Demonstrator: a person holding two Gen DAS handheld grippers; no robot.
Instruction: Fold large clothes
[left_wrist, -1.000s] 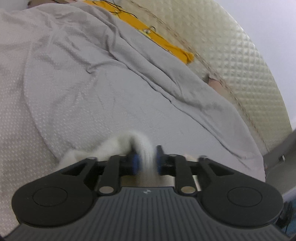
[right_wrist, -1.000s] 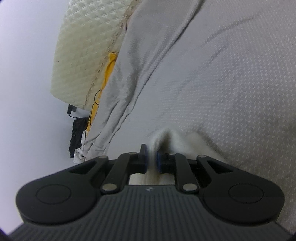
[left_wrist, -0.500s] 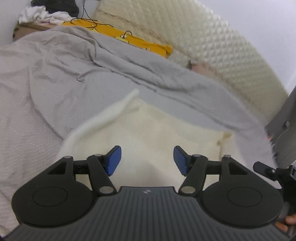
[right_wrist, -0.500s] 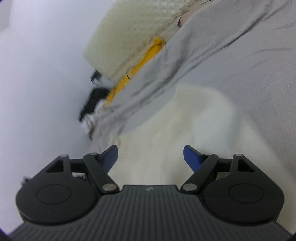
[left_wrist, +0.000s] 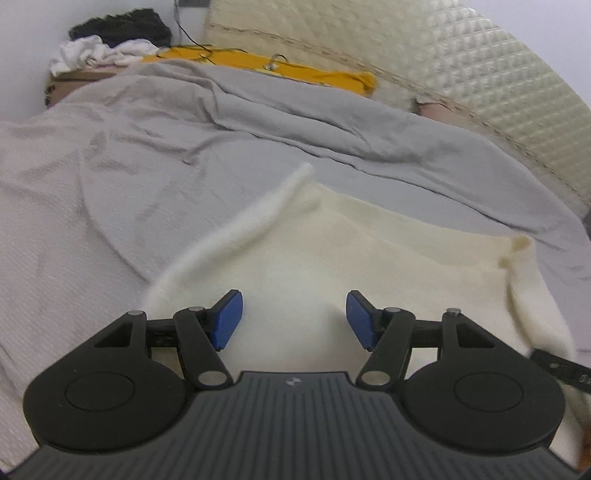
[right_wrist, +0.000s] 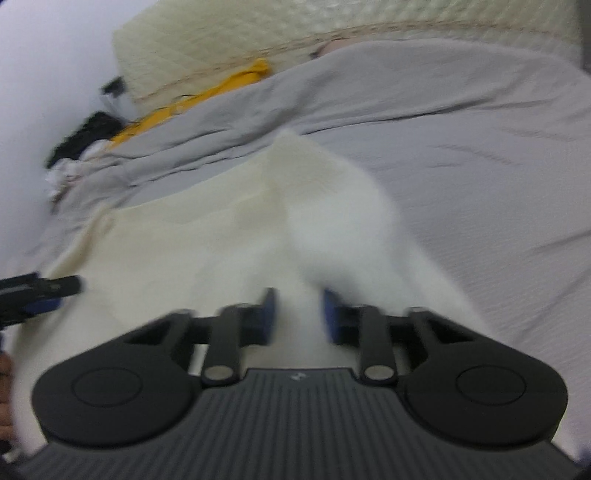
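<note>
While cream sweater (left_wrist: 369, 251) lay on grey sheet (left_wrist: 184, 155), your left gripper (left_wrist: 291, 321) stood wide, empty; right gripper (right_wrist: 299, 314) just closed, pinching sweater fold.

Lighting: soft, even, moderately bright; no glare, shadows faint in the folds of the grey bedsheet (left_wrist: 229, 155). Left wrist view: mostly sharp, mild softness on the cream garment (left_wrist: 369, 251). Right wrist view: heavy motion blur throughout. Both views: fisheye bending, dark vignetted corners.
</note>
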